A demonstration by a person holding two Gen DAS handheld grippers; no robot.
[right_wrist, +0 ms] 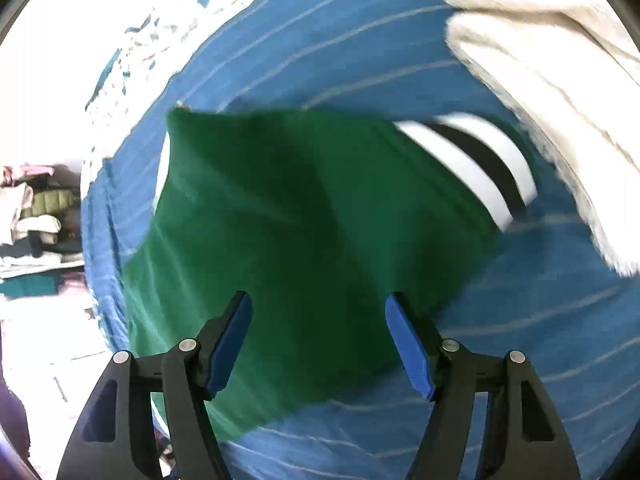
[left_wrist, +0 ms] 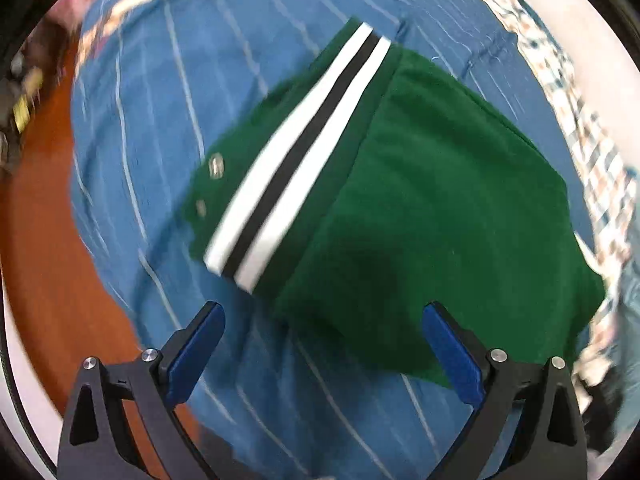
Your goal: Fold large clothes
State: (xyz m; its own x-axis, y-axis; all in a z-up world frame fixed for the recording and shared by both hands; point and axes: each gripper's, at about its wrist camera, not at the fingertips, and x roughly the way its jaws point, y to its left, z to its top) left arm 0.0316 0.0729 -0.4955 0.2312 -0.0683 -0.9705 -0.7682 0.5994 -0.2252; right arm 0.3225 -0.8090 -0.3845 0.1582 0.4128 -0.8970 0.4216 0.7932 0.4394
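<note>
My green garment (left_wrist: 420, 200) lies folded compact on the blue striped bedsheet (left_wrist: 160, 120); both my left gripper (left_wrist: 324, 344) and right gripper (right_wrist: 318, 340) hang released, jaws empty — perhaps final tidying remains.

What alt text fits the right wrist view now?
Open right gripper, nothing between its blue pads, above a folded green garment with white and black stripes, lying on a blue striped sheet. A cream blanket sits upper right.

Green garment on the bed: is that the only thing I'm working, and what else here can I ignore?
In the job:
- green garment, with its white and black stripes
- left gripper, open
- right gripper, open
- blue sheet, the folding surface

Just lying about:
- cream blanket
- clothes pile
- patterned cloth
</note>
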